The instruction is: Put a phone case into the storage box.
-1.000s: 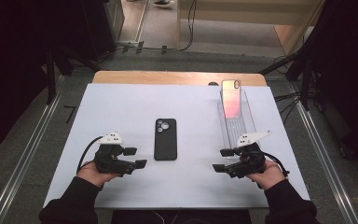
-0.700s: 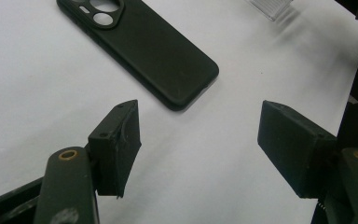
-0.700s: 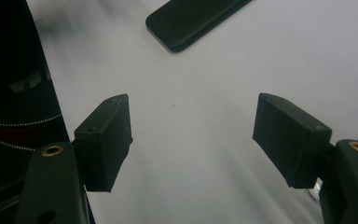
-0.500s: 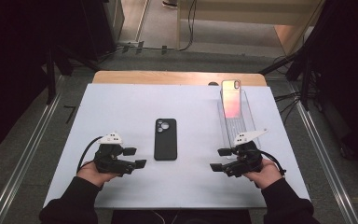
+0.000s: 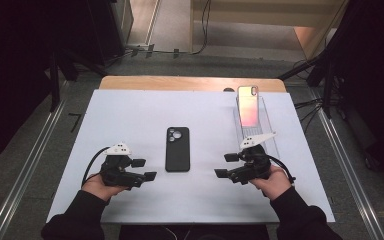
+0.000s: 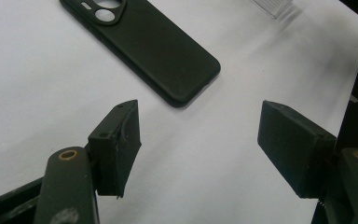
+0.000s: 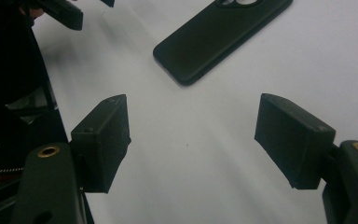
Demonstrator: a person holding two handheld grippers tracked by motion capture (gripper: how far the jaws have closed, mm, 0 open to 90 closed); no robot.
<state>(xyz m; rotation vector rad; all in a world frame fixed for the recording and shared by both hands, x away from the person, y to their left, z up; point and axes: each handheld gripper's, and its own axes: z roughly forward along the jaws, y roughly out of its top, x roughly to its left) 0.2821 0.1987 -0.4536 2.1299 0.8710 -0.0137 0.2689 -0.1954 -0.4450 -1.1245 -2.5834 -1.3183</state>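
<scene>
- Black phone case lies flat at the centre of the high view, camera cutouts toward the top of the frame, its back facing up; nothing touches it, so it looks laid out ready for a pick-up.
- From the left gripper view the same case sits in the upper middle of the picture, just beyond the jaws, its rounded lower corner nearest them, so that corner seems the likeliest point of approach.
- Left gripper rests low at the lower left of the high view, jaws spread with bare white surface between them, pointing toward the case but apart from it, a waiting pose by the look of it.
- Right gripper sits at the lower right of centre, jaws also spread and empty, aimed across at the case from the other side; its own view shows the case in the upper middle, just ahead of the jaws.
- White table carries everything, plain and bright, which makes the dark case easy to spot.
- Pink phone leans in a clear stand at the upper right, well apart from the case, perhaps parked there until the case is brought to it.
</scene>
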